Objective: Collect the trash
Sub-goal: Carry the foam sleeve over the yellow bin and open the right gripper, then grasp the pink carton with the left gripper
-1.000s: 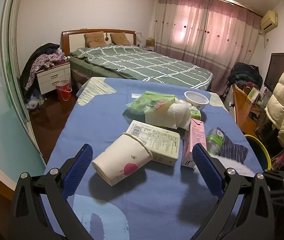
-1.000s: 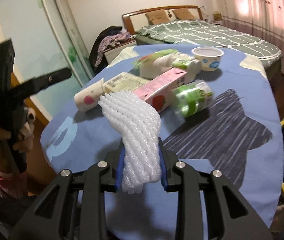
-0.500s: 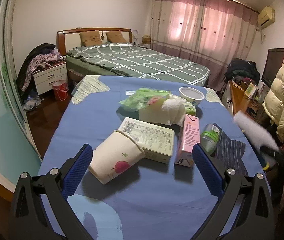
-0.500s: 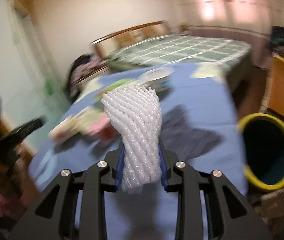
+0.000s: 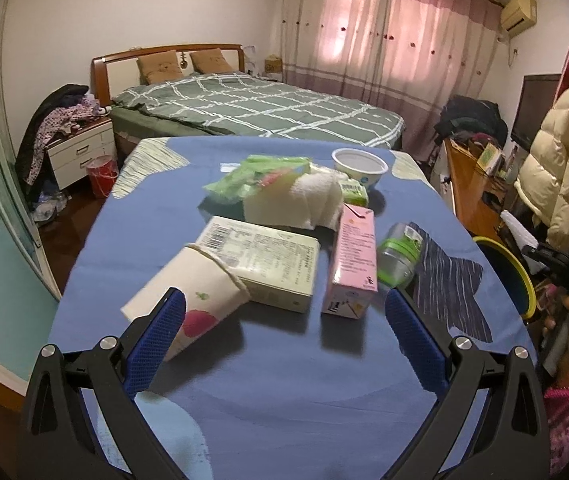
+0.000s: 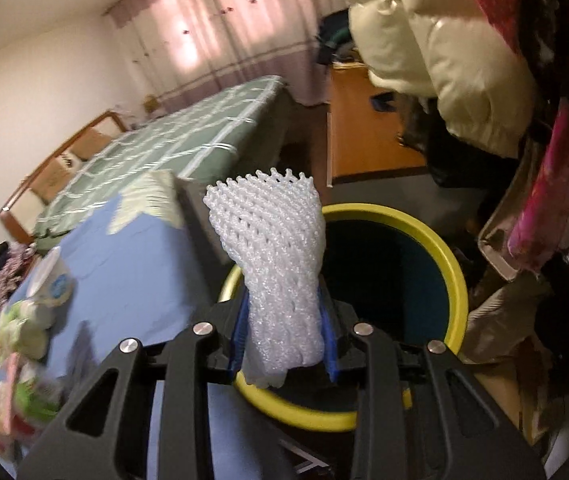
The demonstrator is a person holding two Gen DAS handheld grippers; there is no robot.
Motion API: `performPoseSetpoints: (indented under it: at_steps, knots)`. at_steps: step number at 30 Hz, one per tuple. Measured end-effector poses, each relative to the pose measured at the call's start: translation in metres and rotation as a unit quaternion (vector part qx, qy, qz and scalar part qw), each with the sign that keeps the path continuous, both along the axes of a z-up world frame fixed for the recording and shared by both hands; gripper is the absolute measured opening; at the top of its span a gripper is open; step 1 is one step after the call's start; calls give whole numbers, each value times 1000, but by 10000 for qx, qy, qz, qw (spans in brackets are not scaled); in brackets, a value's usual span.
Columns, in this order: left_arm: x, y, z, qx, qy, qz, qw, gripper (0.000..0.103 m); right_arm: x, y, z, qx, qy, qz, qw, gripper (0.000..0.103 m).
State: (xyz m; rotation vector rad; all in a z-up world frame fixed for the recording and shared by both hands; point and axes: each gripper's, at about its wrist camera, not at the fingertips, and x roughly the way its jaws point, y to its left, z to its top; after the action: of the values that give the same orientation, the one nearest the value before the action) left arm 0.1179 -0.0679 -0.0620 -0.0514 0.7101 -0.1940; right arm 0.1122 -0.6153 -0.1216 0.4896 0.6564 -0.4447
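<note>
- The right tool is seen clamped on a white foam mesh sleeve, whose free end is held over the near-left rim of a round yellow-rimmed bin with a dark inside; release is judged to be the next step, not yet made.
- The left tool is held wide apart above the near part of the blue-clothed surface, with nothing gripped.
- Just beyond it, a tipped white paper cup with a red fruit print is seen lying against a flat pale printed carton.
- To the right of these, an upright pink drink carton and a clear green-labelled bottle on its side are found close together.
- Farther off, a green plastic wrapper, a crumpled white paper wad and a white round tub are left uncollected.
- Most of the task is therefore judged unfinished.
- The bin is placed off the right edge of the surface, below it; free room is left over its mouth, though hanging coats crowd the far right side.
</note>
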Motion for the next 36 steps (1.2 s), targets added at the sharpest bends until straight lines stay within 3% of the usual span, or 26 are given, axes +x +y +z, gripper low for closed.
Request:
performPoseSetpoints:
  at_steps: [5, 8, 10, 19, 29, 36]
  knots:
    - [5, -12, -5, 48, 51, -183, 9998, 98, 12, -7, -12, 12, 183, -205, 9996, 30]
    - [9, -18, -7, 56, 69, -264, 9996, 98, 17, -7, -12, -107, 252, -294, 9992, 35]
    - [12, -22, -9, 51, 78, -319, 9994, 98, 18, -6, -11, -131, 268, -315, 9991, 45]
    - [17, -30, -13, 27, 103, -466, 9989, 98, 21, 1, -9, -306, 359, -297, 9984, 55]
    - [25, -47, -23, 197, 132, -681, 9974, 98, 23, 3, -9, -368, 409, -233, 9982, 57]
    - [39, -63, -33, 351, 209, -915, 9950, 80, 26, 5, -10, -360, 423, -166, 9983, 58]
